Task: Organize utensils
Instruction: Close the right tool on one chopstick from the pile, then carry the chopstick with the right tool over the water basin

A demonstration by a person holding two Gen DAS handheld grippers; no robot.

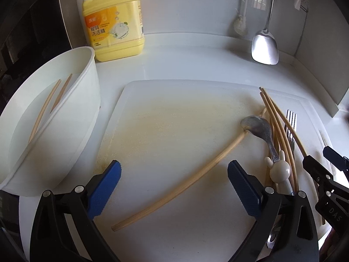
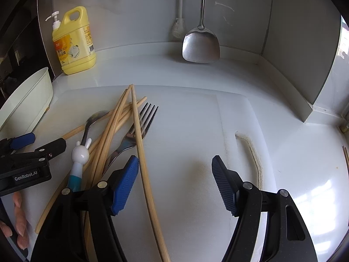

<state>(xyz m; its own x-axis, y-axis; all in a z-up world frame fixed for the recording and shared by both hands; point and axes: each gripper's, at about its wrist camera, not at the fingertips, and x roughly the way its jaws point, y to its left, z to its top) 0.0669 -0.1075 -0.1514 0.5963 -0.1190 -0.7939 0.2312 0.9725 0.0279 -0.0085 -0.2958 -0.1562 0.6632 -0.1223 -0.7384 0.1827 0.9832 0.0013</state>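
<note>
Presently | white bin (image 1: 65, 113) at left on tabletop (image 1: 185, 65): two chopsticks (image 1: 49, 104) inside | cutting board (image 1: 174, 113): loose chopsticks (image 2: 139, 148), spoon (image 1: 259, 128), fork (image 2: 139, 128) heaped together | left claw (image 1: 173, 187) released, empty | right claw (image 2: 174, 183) released, empty

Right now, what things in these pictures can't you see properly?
- Chopsticks in the white container, left wrist view: its wall hides their lower ends.
- Spoon handle, left wrist view: it runs under the left hand-held gripper.
- Chopstick pile, right wrist view: the right hand-held gripper covers the near ends, so no sure count.
- Spatula handle, both views: cut off at the top edge.
</note>
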